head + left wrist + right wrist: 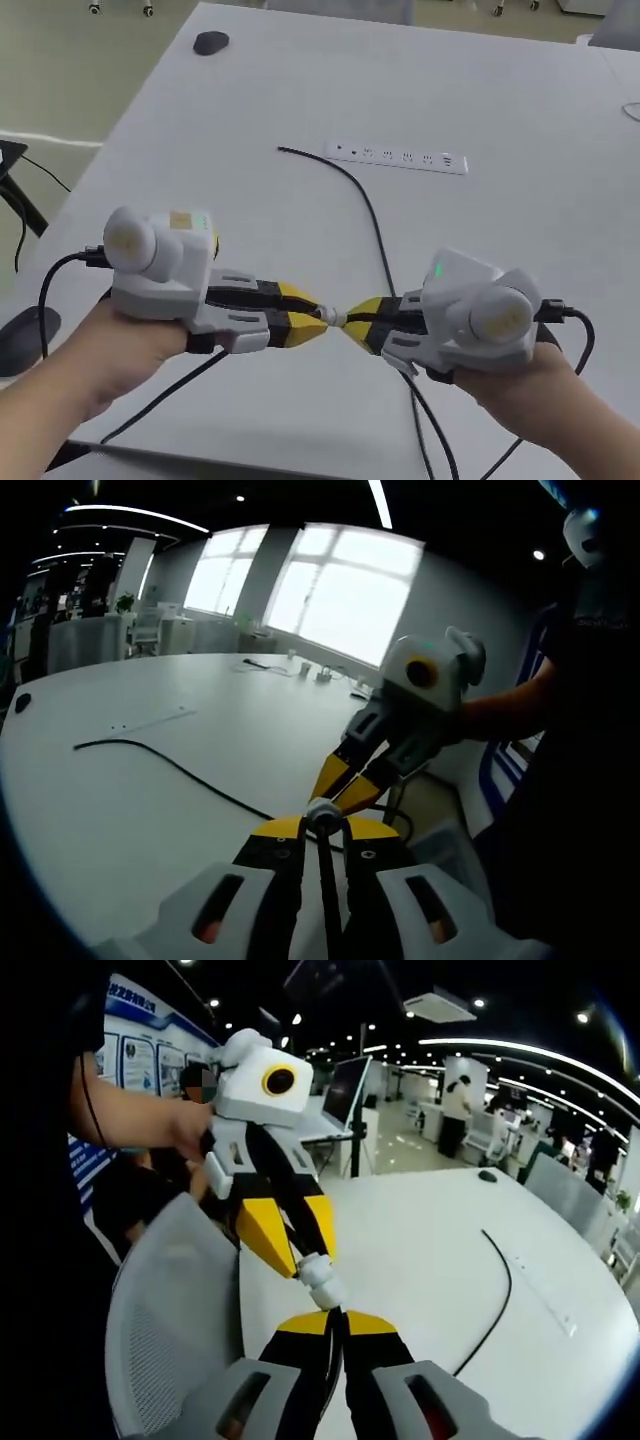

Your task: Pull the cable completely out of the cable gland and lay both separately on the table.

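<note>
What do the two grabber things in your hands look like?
The left gripper and the right gripper are chunky white boxes with pointed yellow-and-black jaws. Each has a little green light on its white body and a black lead trailing from its back.

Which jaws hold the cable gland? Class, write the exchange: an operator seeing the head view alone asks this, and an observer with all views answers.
Observer: The right gripper view shows the white cable gland pinched in the left gripper's yellow jaw tips.
Operator: And the right gripper?
Observer: In the left gripper view its jaws are shut against the gland's other end, seemingly on the cable.
Operator: Anything nearby?
Observer: A grey mesh chair, at the table's edge.
</note>
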`<move>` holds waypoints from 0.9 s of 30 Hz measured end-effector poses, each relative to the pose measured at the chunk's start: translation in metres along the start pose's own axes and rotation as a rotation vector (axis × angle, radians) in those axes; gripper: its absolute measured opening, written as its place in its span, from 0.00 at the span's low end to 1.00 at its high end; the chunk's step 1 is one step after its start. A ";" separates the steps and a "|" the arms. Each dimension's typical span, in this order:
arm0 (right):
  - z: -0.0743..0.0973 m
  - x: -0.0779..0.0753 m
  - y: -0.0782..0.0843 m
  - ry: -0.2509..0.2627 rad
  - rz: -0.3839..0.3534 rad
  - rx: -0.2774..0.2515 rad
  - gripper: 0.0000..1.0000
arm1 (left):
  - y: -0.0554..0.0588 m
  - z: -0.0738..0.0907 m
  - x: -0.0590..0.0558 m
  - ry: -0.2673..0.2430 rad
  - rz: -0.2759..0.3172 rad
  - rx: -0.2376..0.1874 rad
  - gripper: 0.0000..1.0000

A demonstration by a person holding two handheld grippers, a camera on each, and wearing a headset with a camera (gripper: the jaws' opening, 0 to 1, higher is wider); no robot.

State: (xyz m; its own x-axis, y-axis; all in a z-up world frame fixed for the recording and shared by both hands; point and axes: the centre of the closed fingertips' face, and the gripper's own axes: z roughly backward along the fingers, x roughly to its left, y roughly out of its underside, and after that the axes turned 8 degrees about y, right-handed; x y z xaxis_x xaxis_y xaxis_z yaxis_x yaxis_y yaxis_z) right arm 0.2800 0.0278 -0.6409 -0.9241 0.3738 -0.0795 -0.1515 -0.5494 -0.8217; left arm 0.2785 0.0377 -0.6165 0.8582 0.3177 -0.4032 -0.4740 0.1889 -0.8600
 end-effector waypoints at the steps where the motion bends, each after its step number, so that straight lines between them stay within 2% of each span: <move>1: 0.000 0.000 0.000 0.003 -0.024 0.003 0.00 | 0.000 0.000 0.001 -0.005 0.000 0.001 0.15; 5: 0.001 0.000 -0.001 0.011 -0.019 0.004 0.00 | -0.001 -0.001 0.002 -0.012 0.000 0.003 0.16; 11: 0.005 -0.002 -0.005 0.018 -0.013 -0.003 0.00 | -0.006 -0.003 0.001 -0.008 0.005 -0.016 0.16; 13: 0.005 -0.002 -0.005 0.017 -0.014 -0.005 0.00 | -0.007 -0.003 0.001 -0.004 -0.054 -0.005 0.15; 17: 0.006 -0.004 -0.006 0.031 0.006 -0.016 0.00 | -0.008 -0.003 0.001 -0.005 -0.052 -0.003 0.15; 22: 0.006 -0.010 -0.006 0.064 -0.018 -0.017 0.00 | -0.009 -0.001 0.002 -0.020 -0.054 -0.004 0.14; 25: 0.007 -0.015 -0.005 0.081 -0.085 -0.032 0.00 | -0.011 0.002 0.004 -0.028 -0.055 -0.013 0.14; 27: 0.009 -0.017 -0.004 0.089 -0.093 -0.030 0.00 | -0.013 0.004 0.004 -0.028 -0.052 -0.023 0.14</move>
State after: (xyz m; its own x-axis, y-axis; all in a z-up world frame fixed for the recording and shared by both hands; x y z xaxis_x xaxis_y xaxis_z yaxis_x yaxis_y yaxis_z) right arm 0.2930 0.0169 -0.6312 -0.8718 0.4872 -0.0511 -0.2228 -0.4872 -0.8444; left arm 0.2872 0.0399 -0.6051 0.8754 0.3341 -0.3492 -0.4240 0.1841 -0.8867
